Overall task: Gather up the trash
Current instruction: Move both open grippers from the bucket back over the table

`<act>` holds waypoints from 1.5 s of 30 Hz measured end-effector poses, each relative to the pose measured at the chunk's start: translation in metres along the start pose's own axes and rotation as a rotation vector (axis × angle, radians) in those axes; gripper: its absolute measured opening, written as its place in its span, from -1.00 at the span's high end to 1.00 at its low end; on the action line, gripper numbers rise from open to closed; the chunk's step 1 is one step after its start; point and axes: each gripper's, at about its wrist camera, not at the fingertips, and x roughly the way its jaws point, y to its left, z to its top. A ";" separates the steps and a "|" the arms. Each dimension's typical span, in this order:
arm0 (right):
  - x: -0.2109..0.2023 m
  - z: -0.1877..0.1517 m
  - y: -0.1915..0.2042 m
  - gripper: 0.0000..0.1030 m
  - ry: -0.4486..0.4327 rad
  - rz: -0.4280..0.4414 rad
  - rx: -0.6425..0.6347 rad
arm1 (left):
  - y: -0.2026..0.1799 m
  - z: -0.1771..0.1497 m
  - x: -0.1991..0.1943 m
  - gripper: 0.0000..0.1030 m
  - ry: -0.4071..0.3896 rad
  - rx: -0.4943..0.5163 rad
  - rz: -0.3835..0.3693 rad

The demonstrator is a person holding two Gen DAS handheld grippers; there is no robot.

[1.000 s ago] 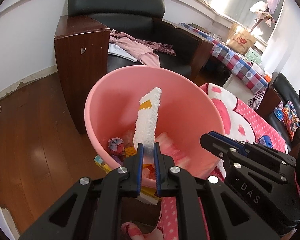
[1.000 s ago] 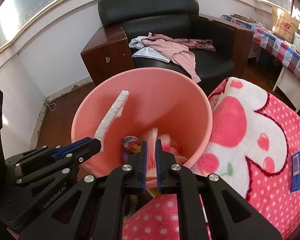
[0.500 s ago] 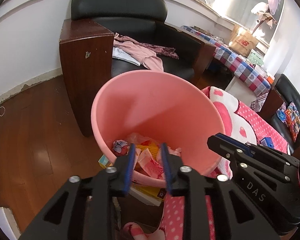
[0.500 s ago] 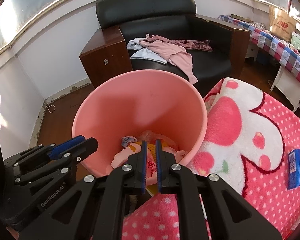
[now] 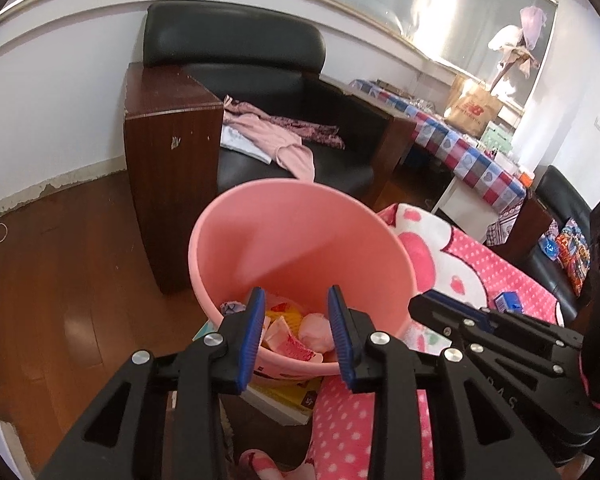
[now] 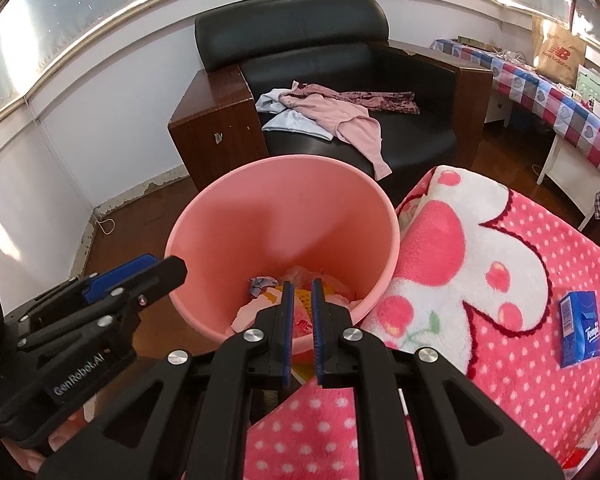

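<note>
A pink plastic bin (image 5: 300, 236) stands on the floor beside a pink blanket; it also shows in the right wrist view (image 6: 284, 216). Crumpled wrappers and scraps of trash (image 5: 296, 334) lie in its bottom, also seen in the right wrist view (image 6: 296, 292). My left gripper (image 5: 296, 332) is open and empty above the bin's near rim. My right gripper (image 6: 301, 312) hangs over the near rim with its jaws nearly together and nothing between them. A blue tissue pack (image 6: 580, 324) lies on the blanket to the right.
A pink dotted blanket (image 6: 460, 264) covers the surface to the right. A black armchair (image 6: 340, 80) with wooden sides and clothes (image 6: 332, 108) on its seat stands behind the bin. Books (image 5: 284, 396) lie under the bin. Wood floor (image 5: 60, 280) lies to the left.
The white foam piece held by my left gripper dropped into the bin. The left gripper opened and both grippers pulled back from the bin.
</note>
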 end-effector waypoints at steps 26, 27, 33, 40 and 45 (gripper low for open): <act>-0.134 -0.101 -0.111 0.35 -0.128 -0.285 0.229 | -0.076 -0.032 -0.035 -0.12 0.000 0.066 -0.224; -0.141 -0.108 -0.120 0.35 -0.136 -0.305 0.253 | -0.080 -0.034 -0.036 -0.12 -0.003 0.072 -0.235; -0.167 -0.149 -0.170 0.24 -0.156 -0.440 0.407 | -0.101 -0.046 -0.033 -0.13 0.024 0.105 -0.272; -0.150 -0.178 -0.181 0.01 -0.132 -0.477 0.501 | -0.109 -0.054 -0.022 -0.13 0.058 0.139 -0.277; -0.127 -0.168 -0.180 0.01 -0.093 -0.527 0.496 | -0.110 -0.054 -0.021 -0.13 0.062 0.147 -0.273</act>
